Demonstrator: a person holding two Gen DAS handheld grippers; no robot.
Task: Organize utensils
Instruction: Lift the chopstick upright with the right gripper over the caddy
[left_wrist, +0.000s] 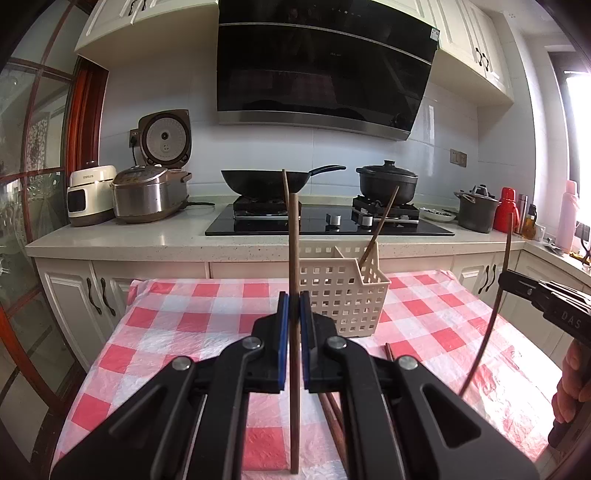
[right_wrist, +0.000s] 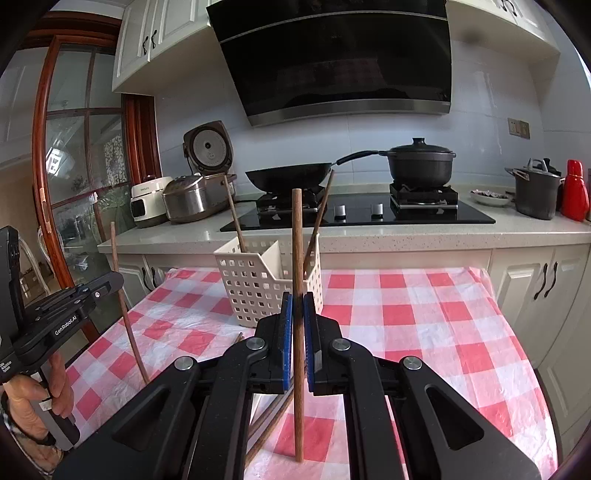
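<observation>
Each claw is clamped on one upright wooden chopstick — the left claw (left_wrist: 294, 314) on its chopstick (left_wrist: 294, 258), the right claw (right_wrist: 297, 314) on its own (right_wrist: 297, 240). The white slotted basket (left_wrist: 343, 295) stands just ahead on the table — nearer the left.

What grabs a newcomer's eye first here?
Each tool clamps one wooden chopstick upright: left tool, right tool. Just beyond them a white perforated basket stands on the red-checked tablecloth, two chopsticks already leaning inside it. A black wok and lidded pot sit on the stove behind.
</observation>
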